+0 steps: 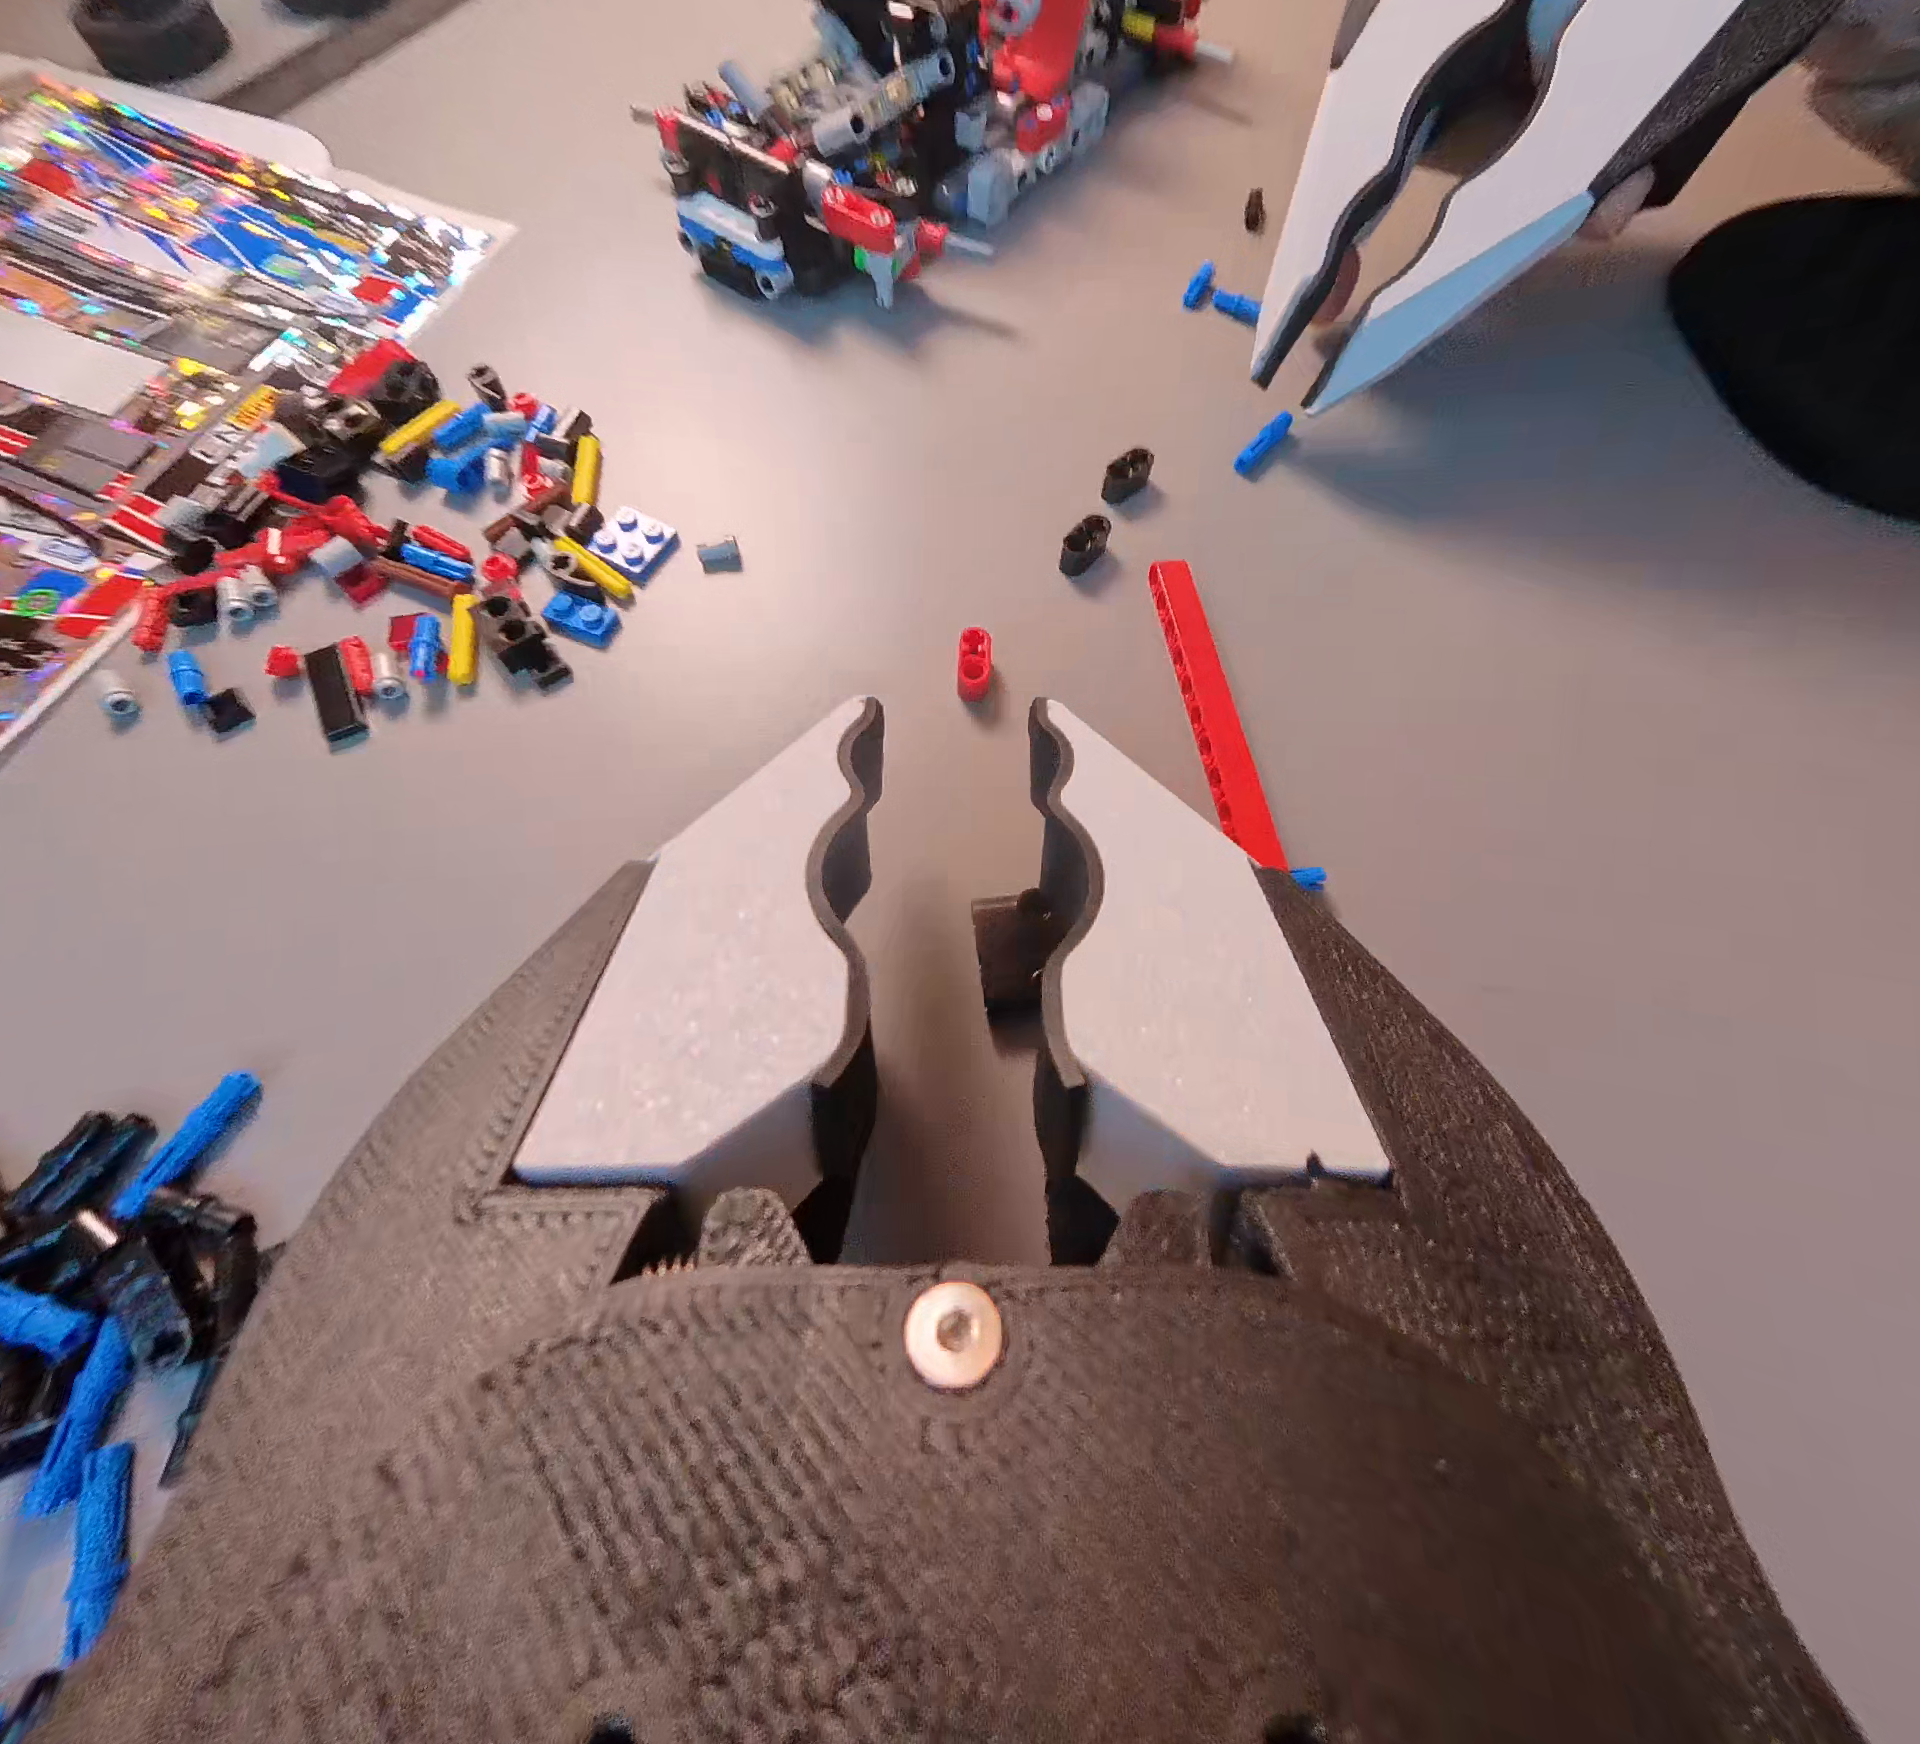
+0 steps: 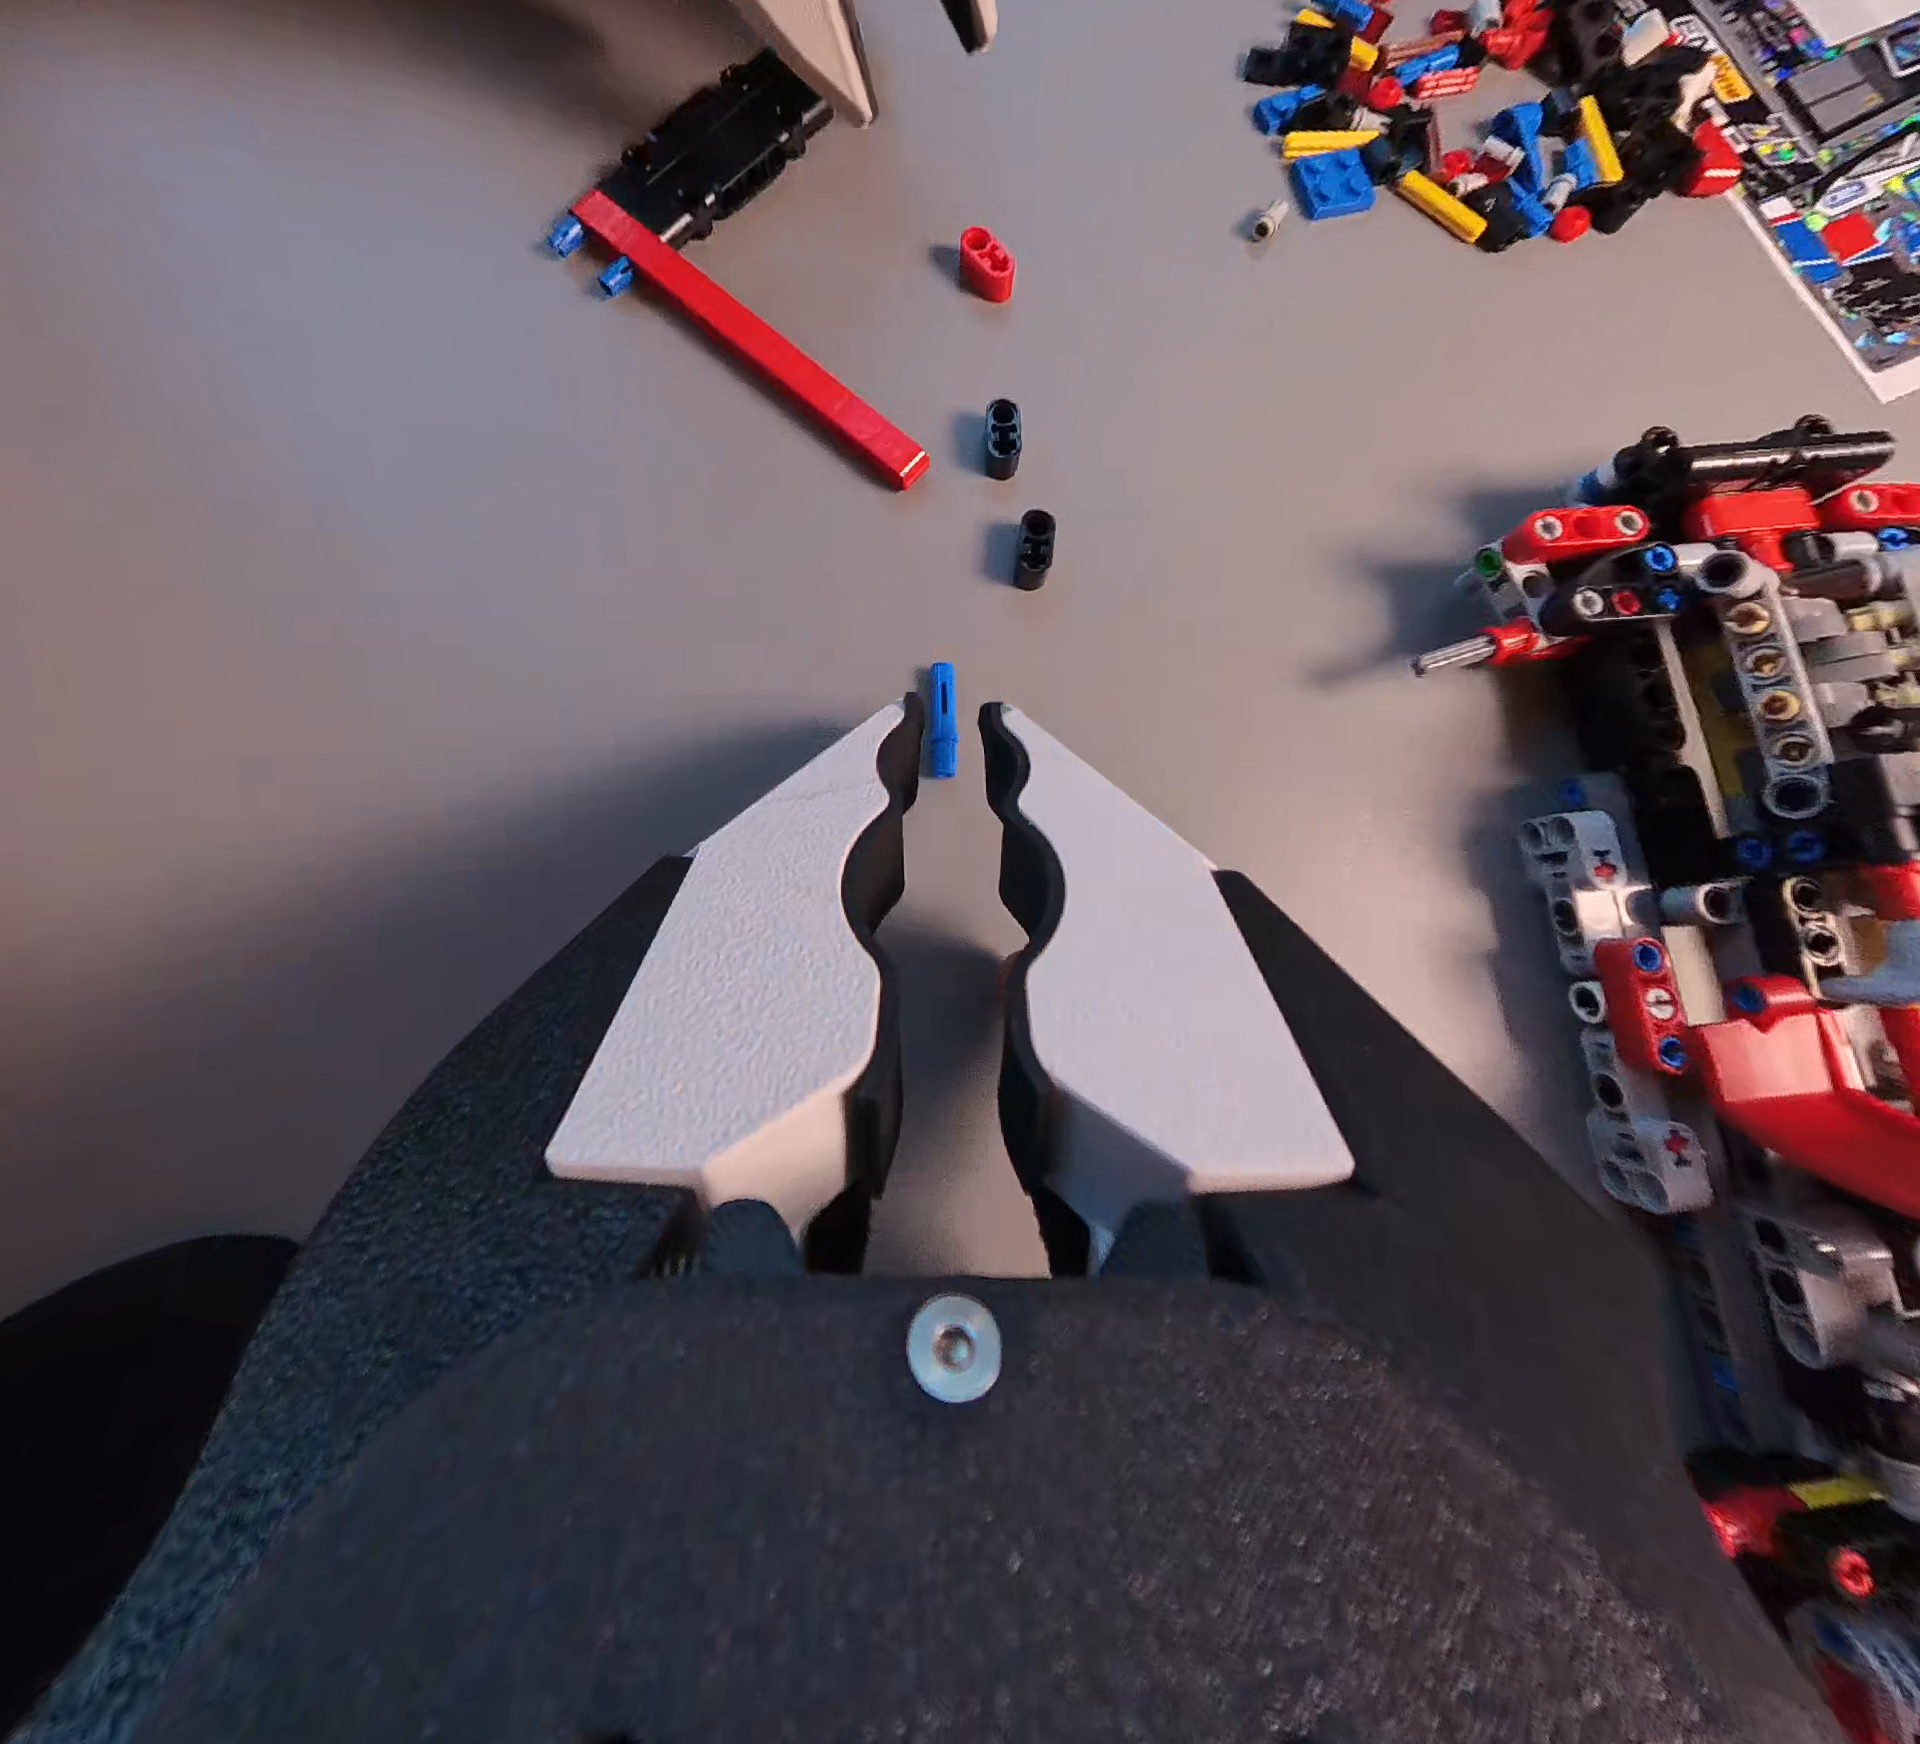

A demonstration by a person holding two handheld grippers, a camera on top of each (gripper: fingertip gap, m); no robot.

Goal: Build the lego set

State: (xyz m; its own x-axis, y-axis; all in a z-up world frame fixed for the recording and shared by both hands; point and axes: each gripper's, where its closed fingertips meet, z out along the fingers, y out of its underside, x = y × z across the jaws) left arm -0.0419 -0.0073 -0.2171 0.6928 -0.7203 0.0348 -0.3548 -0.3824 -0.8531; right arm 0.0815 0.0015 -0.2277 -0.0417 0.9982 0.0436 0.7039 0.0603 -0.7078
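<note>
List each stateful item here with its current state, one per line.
left gripper: open, empty, over black piece
right gripper: open, tips flanking blue pin
blue pin: flat on table
red beam: pinned to black piece
lego car: partly built

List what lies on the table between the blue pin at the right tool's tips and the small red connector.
Two black connectors, seen in the right wrist view.

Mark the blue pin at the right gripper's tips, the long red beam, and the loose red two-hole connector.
blue pin (image 2: pixel 941 720): right wrist view, middle of its shaft.
long red beam (image 2: pixel 764 349): right wrist view, midway along its top face.
red two-hole connector (image 1: pixel 975 661): left wrist view, centre of its body.
</note>
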